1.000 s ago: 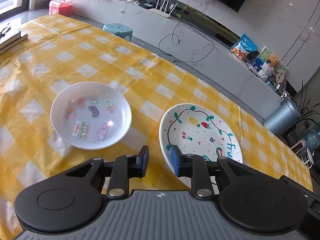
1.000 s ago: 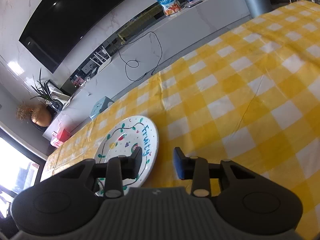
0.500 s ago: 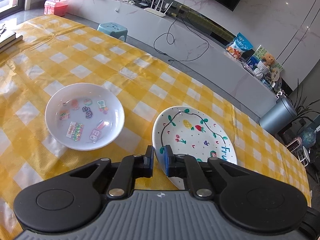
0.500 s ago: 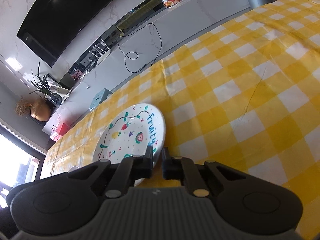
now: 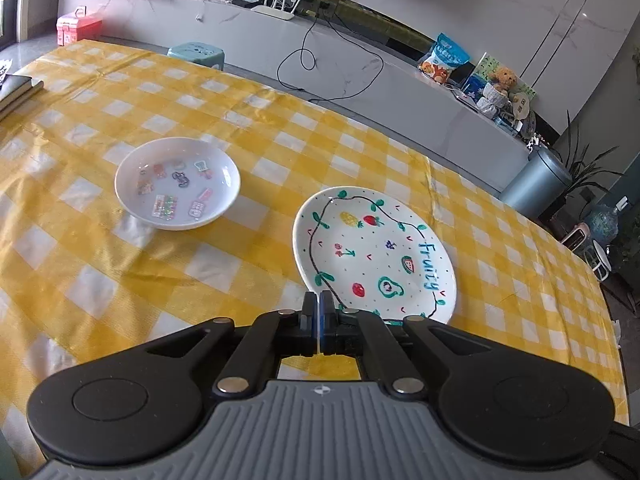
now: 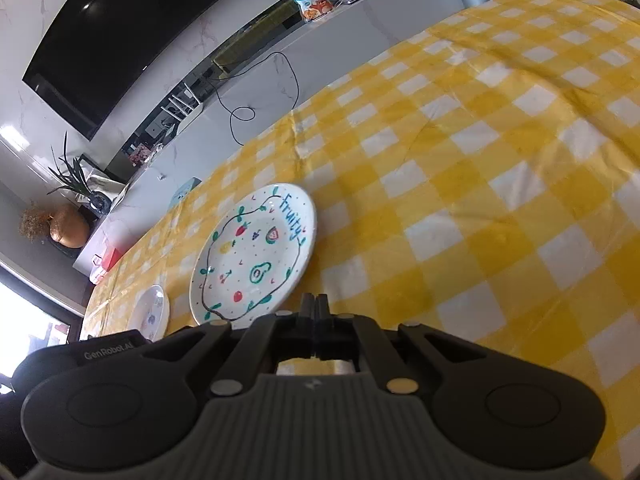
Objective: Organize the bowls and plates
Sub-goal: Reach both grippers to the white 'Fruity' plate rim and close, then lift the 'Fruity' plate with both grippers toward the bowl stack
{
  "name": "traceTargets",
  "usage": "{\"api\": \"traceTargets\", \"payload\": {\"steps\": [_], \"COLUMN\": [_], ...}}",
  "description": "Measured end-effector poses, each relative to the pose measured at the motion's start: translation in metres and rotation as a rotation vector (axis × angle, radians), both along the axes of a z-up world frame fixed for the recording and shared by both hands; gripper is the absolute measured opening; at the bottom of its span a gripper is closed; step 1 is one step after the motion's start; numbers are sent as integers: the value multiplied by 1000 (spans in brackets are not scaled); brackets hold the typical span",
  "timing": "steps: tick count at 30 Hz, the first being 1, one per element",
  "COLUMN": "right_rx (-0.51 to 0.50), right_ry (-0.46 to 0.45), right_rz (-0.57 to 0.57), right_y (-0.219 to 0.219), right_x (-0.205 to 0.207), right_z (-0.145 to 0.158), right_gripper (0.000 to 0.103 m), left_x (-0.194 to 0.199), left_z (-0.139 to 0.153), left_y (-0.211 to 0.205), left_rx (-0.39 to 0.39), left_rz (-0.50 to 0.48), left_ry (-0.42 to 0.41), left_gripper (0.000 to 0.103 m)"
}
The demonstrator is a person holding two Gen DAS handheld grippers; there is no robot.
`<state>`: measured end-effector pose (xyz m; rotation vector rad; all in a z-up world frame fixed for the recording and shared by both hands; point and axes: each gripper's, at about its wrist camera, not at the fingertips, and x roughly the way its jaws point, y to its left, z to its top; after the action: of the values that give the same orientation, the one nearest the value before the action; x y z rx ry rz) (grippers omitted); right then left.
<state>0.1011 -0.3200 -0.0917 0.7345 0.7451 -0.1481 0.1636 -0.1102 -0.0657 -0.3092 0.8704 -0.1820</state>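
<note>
Grippers both empty, jaws closed; left gripper [image 5: 319, 302] and right gripper [image 6: 315, 303] sit near the fruit plate [image 5: 374, 254]; sticker bowl [image 5: 177, 183] off left.

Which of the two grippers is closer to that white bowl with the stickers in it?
Left. The left gripper sits beside the Fruity plate, with the sticker bowl just beyond; the right gripper is across the plate from it.

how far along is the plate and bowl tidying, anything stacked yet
Nothing looks done: the fruit plate and sticker bowl lie apart on the tablecloth. In hand: nothing; left gripper and right gripper are shut and empty. Left: gathering both dishes.
</note>
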Motion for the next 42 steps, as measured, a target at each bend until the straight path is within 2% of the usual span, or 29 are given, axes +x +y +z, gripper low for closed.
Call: {"api": "traceTargets", "payload": {"steps": [2, 3, 5, 7, 9, 11, 14, 20, 31, 34, 36, 42], "right_rx": [-3, -3, 6, 6, -3, -6, -12, 14, 51, 61, 79, 73], "right_ry": [1, 6, 5, 1, -10, -23, -42, -64, -76, -79, -78, -67], "right_rz": [-13, -22, -45, -53, -57, -60, -56, -26, -10, -8, -5, -2], "right_y": [-4, -6, -11, -14, -16, -20, -25, -30, -29, -29, -29, -28], "right_x": [-4, -5, -6, -4, -1, 4, 14, 41, 62, 65, 68, 70], "right_z": [0, 0, 0, 2, 3, 4, 4, -1, -20, -21, -24, -24], "right_gripper": [2, 3, 4, 9, 22, 27, 27, 26, 21, 17, 9, 5], "left_x": [0, 0, 3, 5, 9, 13, 20, 38, 46, 50, 52, 52], "left_z": [2, 3, 2, 0, -3, -5, -6, -15, -31, -31, -32, -31], "left_y": [4, 5, 10, 15, 19, 20, 18, 12, 18, 17, 16, 17], "left_rx": [7, 10, 11, -12, -42, -65, -82, -65, -154, -167, -172, -165], "left_rz": [19, 27, 42, 65, 81, 83, 85, 98, 113, 105, 101, 108], "left_ry": [-13, -19, -20, -12, -8, -17, -32, -31, -52, -49, -44, -36], "left_gripper": [8, 16, 26, 29, 29, 30, 30, 30, 29, 24, 18, 11]}}
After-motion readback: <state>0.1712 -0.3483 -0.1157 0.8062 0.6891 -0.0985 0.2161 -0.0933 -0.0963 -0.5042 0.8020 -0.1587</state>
